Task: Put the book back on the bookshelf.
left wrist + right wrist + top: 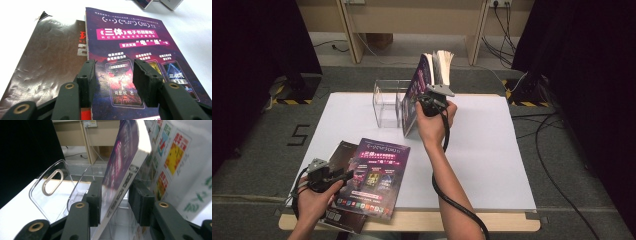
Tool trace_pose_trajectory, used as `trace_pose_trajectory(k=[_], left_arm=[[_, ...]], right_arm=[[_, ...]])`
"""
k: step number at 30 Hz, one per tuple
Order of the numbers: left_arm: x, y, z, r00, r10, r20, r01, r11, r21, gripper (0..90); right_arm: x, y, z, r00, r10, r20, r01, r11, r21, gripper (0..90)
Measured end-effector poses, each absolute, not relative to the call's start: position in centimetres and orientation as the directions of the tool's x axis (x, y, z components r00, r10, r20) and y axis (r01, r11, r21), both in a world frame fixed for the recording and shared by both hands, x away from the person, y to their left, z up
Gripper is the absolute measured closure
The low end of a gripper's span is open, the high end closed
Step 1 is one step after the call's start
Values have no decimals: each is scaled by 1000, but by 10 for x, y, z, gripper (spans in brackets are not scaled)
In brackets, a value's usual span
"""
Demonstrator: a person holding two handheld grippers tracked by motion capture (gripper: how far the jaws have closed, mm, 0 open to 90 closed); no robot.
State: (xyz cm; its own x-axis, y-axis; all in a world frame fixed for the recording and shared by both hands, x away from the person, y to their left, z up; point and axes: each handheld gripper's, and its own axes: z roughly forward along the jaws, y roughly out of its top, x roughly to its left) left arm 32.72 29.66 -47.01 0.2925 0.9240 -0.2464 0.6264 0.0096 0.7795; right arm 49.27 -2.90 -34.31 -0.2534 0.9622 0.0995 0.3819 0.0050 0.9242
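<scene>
Nearest me in the high view, my left gripper hangs over the two magazines at the table's near edge, and in the left gripper view its jaws stand apart above the purple magazine, pads clear of the cover, holding nothing. That purple one lies flat and partly overlaps the dark magazine beside it. Both are untouched.

Farther out, my right gripper is at the clear acrylic rack, with the upright magazine between its jaws. In the right gripper view the left pad sits against the purple cover, but there is a visible gap on the right pad's side, so I read the grip as let go or nearly so. The magazine leans tilted against the rack's divider, its pages fanned open at the top in the high view. I cannot tell whether its lower edge is fully seated in the slot.

As I judge it, one magazine is about filed and needs only to stand on its own, while two on the white table are left to pick up and rack.
</scene>
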Motion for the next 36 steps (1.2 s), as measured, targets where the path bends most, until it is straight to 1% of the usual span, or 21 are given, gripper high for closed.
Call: trace_pose_trajectory(k=[9, 26, 36], left_arm=[[327, 298, -470, 289, 925, -246, 629, 10, 778, 529], [328, 298, -468, 284, 927, -244, 632, 11, 775, 528], [329, 301, -467, 268, 932, -246, 638, 19, 769, 512]], right_arm=[[480, -34, -355, -262, 957, 129, 409, -12, 913, 624], [463, -43, -363, -273, 952, 136, 433, -5, 901, 624], [454, -43, -379, -293, 944, 149, 499, 18, 866, 624]])
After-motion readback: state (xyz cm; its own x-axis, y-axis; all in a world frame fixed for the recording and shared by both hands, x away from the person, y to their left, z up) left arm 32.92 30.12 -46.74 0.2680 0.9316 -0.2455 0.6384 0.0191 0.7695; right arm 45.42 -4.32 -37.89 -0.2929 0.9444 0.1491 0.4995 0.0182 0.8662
